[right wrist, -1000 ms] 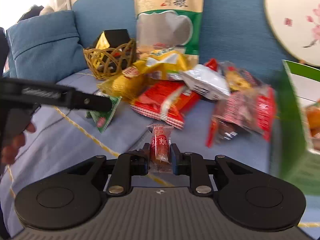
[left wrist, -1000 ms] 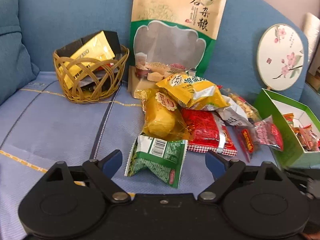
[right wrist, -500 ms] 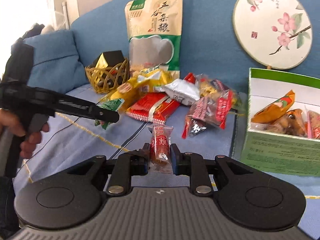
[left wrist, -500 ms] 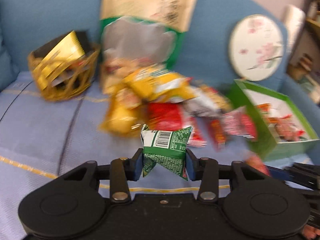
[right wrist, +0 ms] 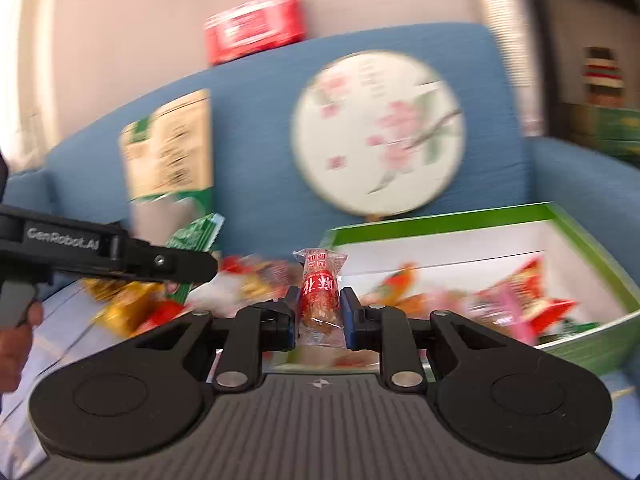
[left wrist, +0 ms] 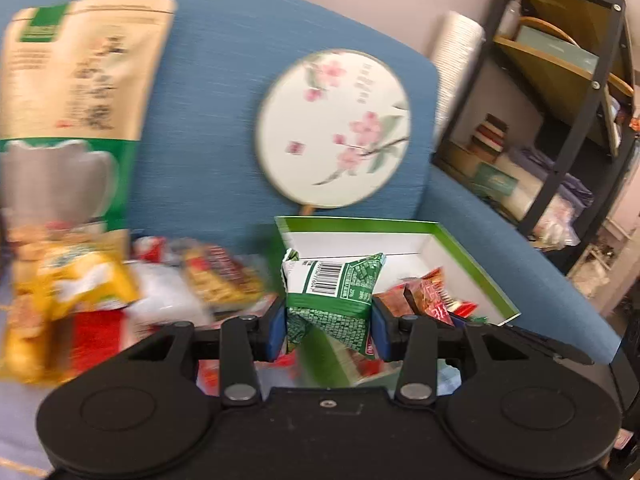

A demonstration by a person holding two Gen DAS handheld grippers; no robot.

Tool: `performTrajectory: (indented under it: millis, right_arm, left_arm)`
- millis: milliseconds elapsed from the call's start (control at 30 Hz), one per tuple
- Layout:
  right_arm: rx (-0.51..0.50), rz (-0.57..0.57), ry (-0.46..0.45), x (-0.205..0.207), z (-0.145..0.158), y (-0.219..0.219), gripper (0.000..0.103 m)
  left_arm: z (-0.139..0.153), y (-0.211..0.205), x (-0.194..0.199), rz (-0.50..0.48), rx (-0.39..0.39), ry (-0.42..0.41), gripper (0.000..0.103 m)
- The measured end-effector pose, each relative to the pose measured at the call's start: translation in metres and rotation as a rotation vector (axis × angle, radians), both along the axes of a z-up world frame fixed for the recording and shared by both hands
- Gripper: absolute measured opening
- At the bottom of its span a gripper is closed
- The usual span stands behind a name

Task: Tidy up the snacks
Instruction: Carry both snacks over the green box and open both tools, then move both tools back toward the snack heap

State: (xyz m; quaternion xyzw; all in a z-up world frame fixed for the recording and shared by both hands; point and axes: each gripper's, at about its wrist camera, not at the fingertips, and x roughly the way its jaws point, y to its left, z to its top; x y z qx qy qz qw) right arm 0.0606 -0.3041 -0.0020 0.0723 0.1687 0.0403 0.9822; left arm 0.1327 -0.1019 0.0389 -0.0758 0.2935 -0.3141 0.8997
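in the left wrist view, a green snack packet [left wrist: 334,292] with a barcode is pinched between the blue pads of the left gripper [left wrist: 330,330]. the jaws were closing within the last second and are now pressed on both sides of the packet, which is held upright and clear of the seat. the packet is seen in front of the near left corner of the green box [left wrist: 476,256]. the box is open, with white inner walls, and red wrapped snacks [left wrist: 430,294] are lying inside it. behind the box a round fan with pink blossoms [left wrist: 334,128] is leaned against the back of the blue sofa [left wrist: 224,60]. to the left of the box a blurred pile of yellow, white and red snack packs [left wrist: 120,292] is spread on the seat, and a tall grain pouch [left wrist: 72,120] is stood behind the pile. a black shelf rack [left wrist: 560,100] is seen to the right of the sofa.

in the right wrist view, a red sausage stick in clear wrap [right wrist: 322,296] is pinched upright by the right gripper [right wrist: 320,312], whose jaws are nearly closed on it. the stick is just in front of the left edge of the green box [right wrist: 440,224]. to the left of the box the left gripper [right wrist: 188,268] is seen from the side with the green snack packet [right wrist: 196,236] in its jaws, and part of a hand [right wrist: 16,344] is visible on its grip.
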Motion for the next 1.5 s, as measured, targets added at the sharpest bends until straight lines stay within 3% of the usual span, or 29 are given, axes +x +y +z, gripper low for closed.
performTrajectory:
  millis: [233, 467, 533, 600, 633, 667, 800, 867, 900, 933, 1233, 1367, 1500]
  right_arm:
    - [-0.051, -0.185, 0.012, 0.004, -0.006, -0.028, 0.036]
    - [-0.077, -0.195, 0.039, 0.01, -0.011, -0.027, 0.03]
    - [-0.11, -0.206, 0.048, 0.008, -0.01, -0.026, 0.03]
    - [-0.107, -0.232, 0.02, 0.004, -0.004, -0.032, 0.032]
    - [-0.097, -0.241, 0.012, 0.003, -0.003, -0.035, 0.035]
    - [-0.085, -0.25, 0.01, 0.002, -0.002, -0.039, 0.038]
    - [-0.061, -0.237, 0.058, 0.008, -0.01, -0.041, 0.046]
    - [-0.077, -0.217, 0.066, 0.011, -0.013, -0.036, 0.064]
    - [-0.095, -0.209, 0.06, 0.011, -0.013, -0.033, 0.093]
    - [-0.109, -0.199, 0.045, 0.009, -0.013, -0.03, 0.103]
    - [-0.081, -0.031, 0.02, 0.007, -0.011, 0.0, 0.103]
    - [-0.079, 0.097, 0.03, 0.008, -0.015, 0.023, 0.103]
    - [-0.05, 0.223, 0.075, 0.009, -0.023, 0.047, 0.103]
  left_arm:
    - [-0.006, -0.05, 0.019, -0.031, -0.024, 0.023, 0.042]
    - [-0.023, -0.073, 0.032, -0.042, 0.01, 0.052, 0.044]
    - [-0.028, -0.074, 0.033, -0.039, 0.019, 0.059, 0.05]
    - [-0.031, -0.073, 0.031, -0.044, 0.025, 0.047, 0.086]
    - [-0.032, -0.072, 0.029, -0.034, 0.025, 0.033, 0.098]
    - [-0.032, -0.069, 0.026, -0.023, 0.02, 0.015, 0.103]
    - [-0.032, -0.06, 0.019, 0.012, 0.015, -0.017, 0.103]
    - [-0.031, -0.056, 0.019, 0.033, 0.015, -0.007, 0.103]
    - [-0.03, -0.053, 0.018, 0.044, 0.017, 0.0, 0.103]
    - [-0.03, -0.048, 0.017, 0.055, 0.02, 0.006, 0.103]
    - [-0.041, 0.035, -0.023, 0.194, -0.001, 0.038, 0.103]
    - [-0.051, 0.069, -0.021, 0.264, 0.05, 0.059, 0.103]
    - [-0.055, 0.091, -0.011, 0.323, 0.046, 0.077, 0.103]
